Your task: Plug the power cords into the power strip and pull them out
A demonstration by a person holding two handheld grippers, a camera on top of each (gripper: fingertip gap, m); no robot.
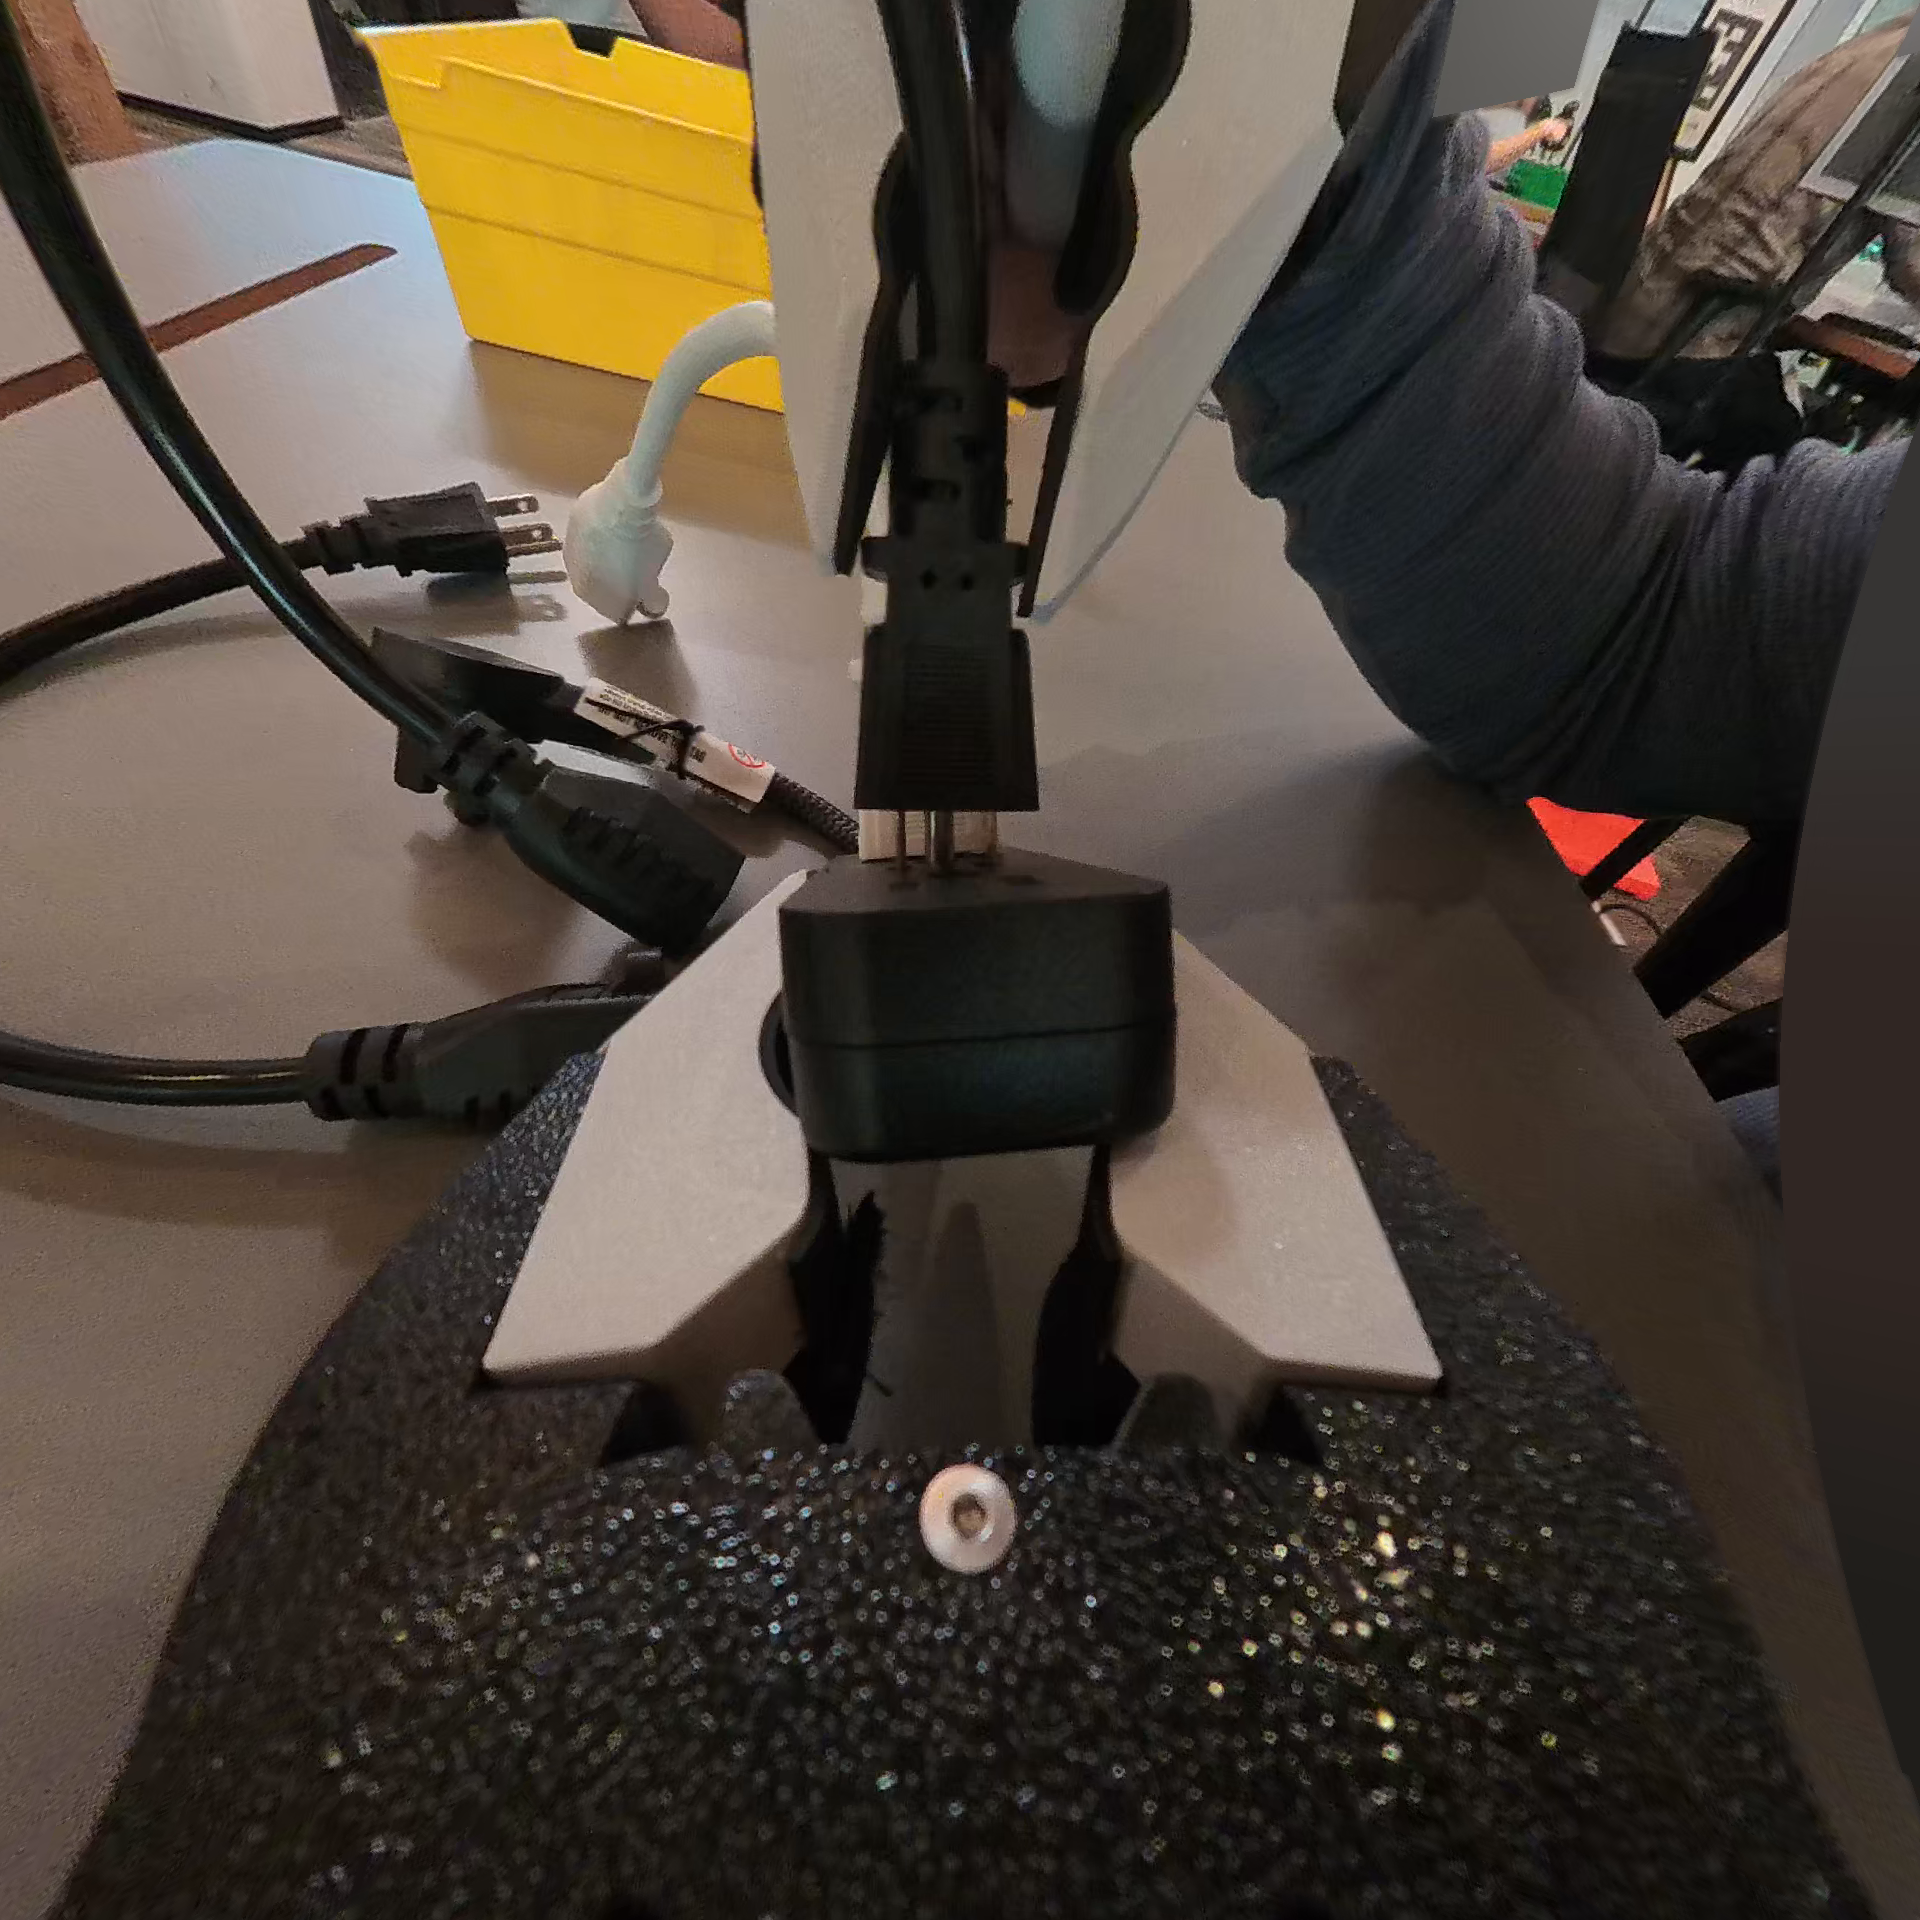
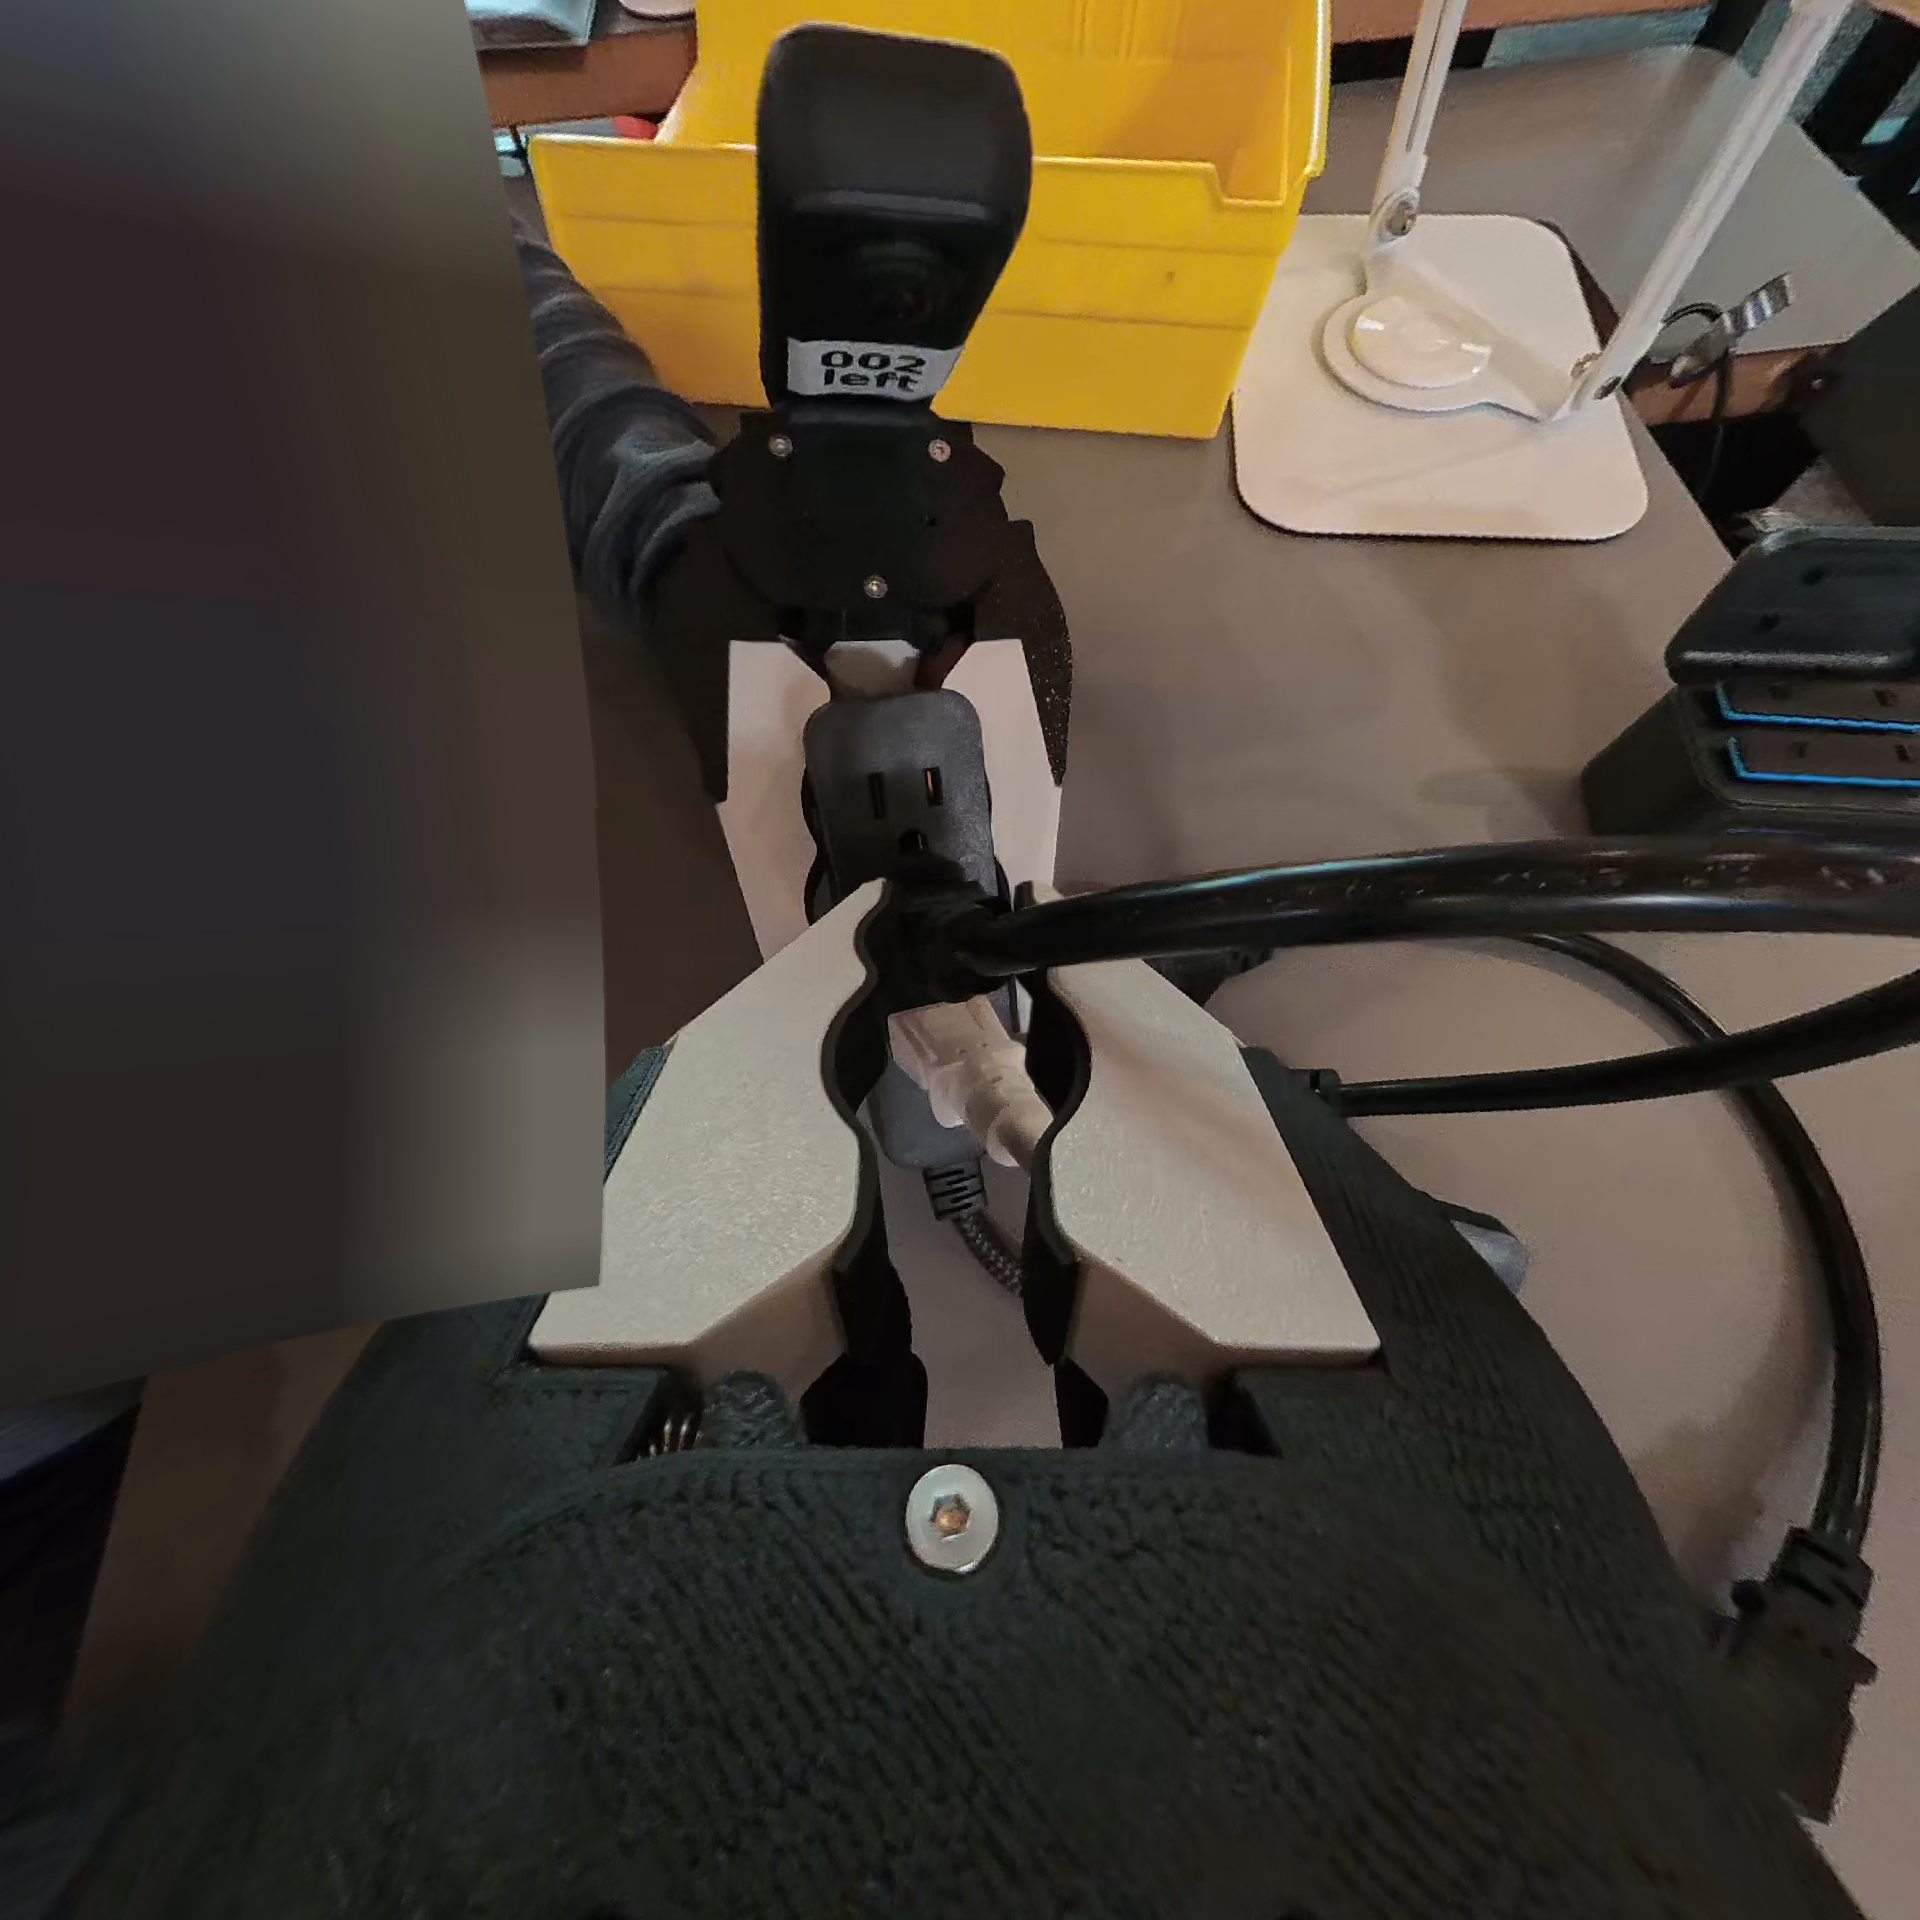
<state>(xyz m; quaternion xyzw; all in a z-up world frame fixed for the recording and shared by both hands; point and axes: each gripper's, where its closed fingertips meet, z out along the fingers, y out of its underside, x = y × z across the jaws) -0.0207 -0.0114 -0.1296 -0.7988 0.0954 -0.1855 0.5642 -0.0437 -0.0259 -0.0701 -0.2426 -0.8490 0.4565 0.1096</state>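
In the left wrist view my left gripper (image 1: 977, 935) is shut on the end of a black power strip (image 1: 977, 1029) and holds it above the table. My right gripper (image 1: 940, 582) comes down from above, shut on a black plug (image 1: 945, 717). The plug's prongs sit partly in a socket on the strip's face, with bare metal showing. In the right wrist view my right gripper (image 2: 951, 935) clamps the black plug where its thick cord (image 2: 1455, 894) leaves to the right. The strip (image 2: 894, 800) shows one free socket, and a white plug (image 2: 966, 1070) sits in it nearer me. The left gripper (image 2: 894, 727) holds its far end.
A yellow bin (image 1: 592, 208) stands at the back of the grey table (image 1: 260, 1299). A loose black plug (image 1: 447, 530), a white plug (image 1: 623, 540) and black cord ends (image 1: 613, 842) lie at left. A white lamp base (image 2: 1434, 416) and stacked black boxes (image 2: 1808, 717) stand at right. A person's sleeve (image 1: 1507, 499) reaches in. Across from one pair of fingers to the other is roughly 6 cm.
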